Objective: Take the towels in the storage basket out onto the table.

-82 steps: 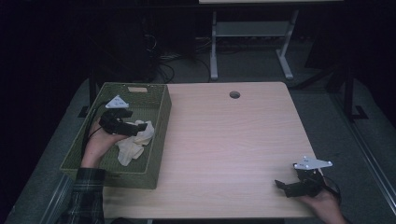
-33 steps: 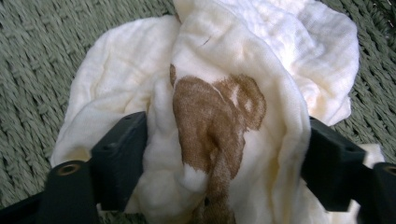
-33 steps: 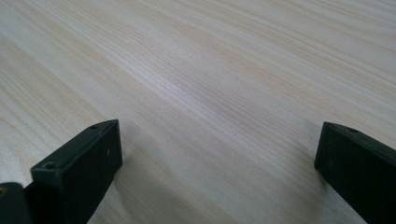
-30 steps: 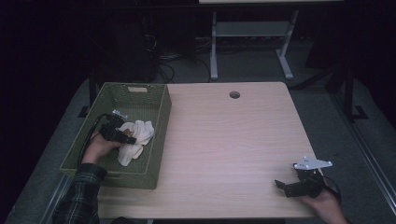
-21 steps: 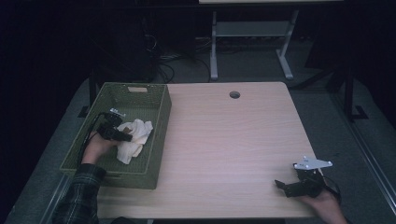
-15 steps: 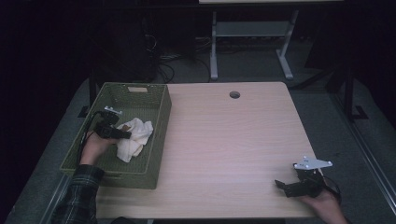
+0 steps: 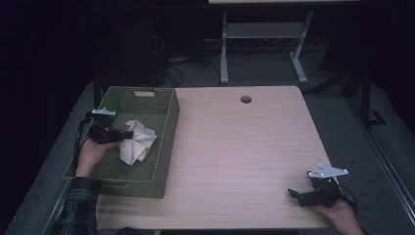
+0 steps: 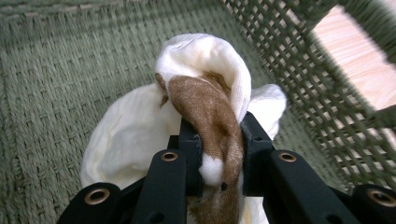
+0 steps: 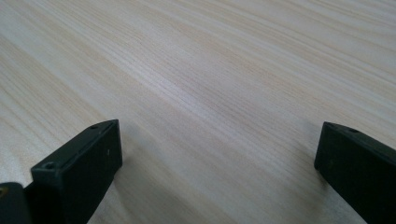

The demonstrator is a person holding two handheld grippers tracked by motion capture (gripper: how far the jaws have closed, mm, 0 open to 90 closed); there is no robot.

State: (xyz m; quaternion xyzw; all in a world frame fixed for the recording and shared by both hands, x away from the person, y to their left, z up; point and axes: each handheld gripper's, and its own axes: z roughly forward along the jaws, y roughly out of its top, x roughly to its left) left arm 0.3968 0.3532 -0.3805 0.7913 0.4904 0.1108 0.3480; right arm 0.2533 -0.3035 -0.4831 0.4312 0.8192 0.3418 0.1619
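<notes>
Pinching a cream and brown cloth (image 8: 205,107) between left gripper (image 8: 218,154) fingers, inside the green basket (image 7: 164,161) at the worktop's (image 7: 244,156) left edge. Resting near the front right corner, right gripper (image 7: 301,196) fingers spread wide, holding nothing.

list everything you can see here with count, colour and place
basket: 1, green woven, left part of the table
cloth: 1, cream with a brown patch, inside the basket
table: 1, light wood, centre
hole: 1, dark, far edge of the table
stand: 1, white, on the floor beyond the table
left gripper: 1, black, in the basket, shut on the cloth
right gripper: 1, black, near right corner of the table, open
</notes>
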